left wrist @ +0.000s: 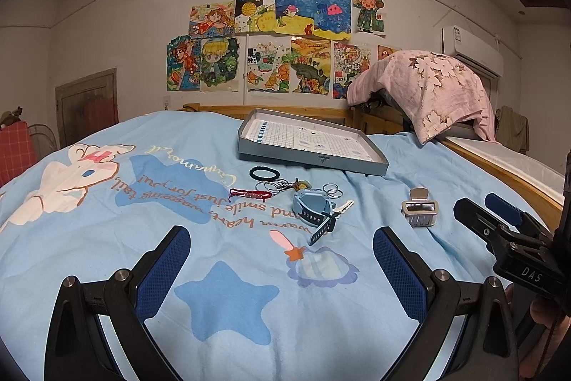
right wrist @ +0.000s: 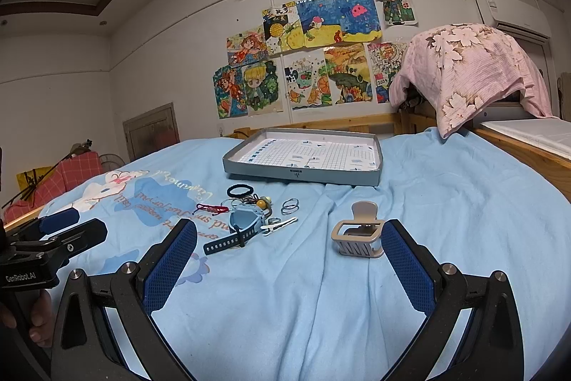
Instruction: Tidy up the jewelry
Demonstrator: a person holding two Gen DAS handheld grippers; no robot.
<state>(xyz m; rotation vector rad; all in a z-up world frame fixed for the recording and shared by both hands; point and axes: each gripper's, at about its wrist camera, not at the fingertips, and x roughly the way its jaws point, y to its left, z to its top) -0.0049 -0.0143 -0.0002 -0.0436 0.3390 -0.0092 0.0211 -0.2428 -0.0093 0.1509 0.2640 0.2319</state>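
Observation:
On the light blue bedspread lies a small heap of jewelry: a black hair tie, a red braided bracelet, a blue watch, thin metal rings and a white hair clip. A grey claw clip stands apart to the right. Behind them sits a shallow grey tray lined with grid paper. My left gripper is open, short of the watch. My right gripper is open, its right finger beside the claw clip.
A wooden bed rail runs along the right edge, with a pink floral cloth draped over something behind it. Drawings cover the back wall. A red checked bag stands left of the bed. A hand holds the left gripper's handle.

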